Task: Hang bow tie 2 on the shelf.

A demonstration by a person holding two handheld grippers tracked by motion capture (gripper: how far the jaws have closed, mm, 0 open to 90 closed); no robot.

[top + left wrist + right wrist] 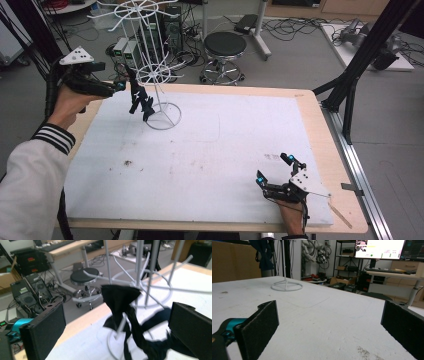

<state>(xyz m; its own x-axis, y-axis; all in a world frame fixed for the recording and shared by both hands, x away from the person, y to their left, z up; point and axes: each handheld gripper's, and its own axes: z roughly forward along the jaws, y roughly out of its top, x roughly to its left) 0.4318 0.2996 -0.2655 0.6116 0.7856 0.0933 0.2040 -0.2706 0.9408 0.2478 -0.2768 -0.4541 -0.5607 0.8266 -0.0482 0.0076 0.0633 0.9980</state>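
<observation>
Left gripper (127, 92), raised at the far left of the tabletop (310, 120), beside a white wire rack (150, 75). Its fingers (43, 332) stand wide apart and grip nothing; no earlier picture is given for comparison. A black cloth (120, 302) hangs draped over a lower arm of the rack, between the parted fingers but not pressed by them, its tails trailing down toward the rack's ring base (164, 116). Right gripper (275, 170), resting low at the near right on the white mat (200, 150), fingers (259, 325) spread wide and empty, well apart from the rack.
</observation>
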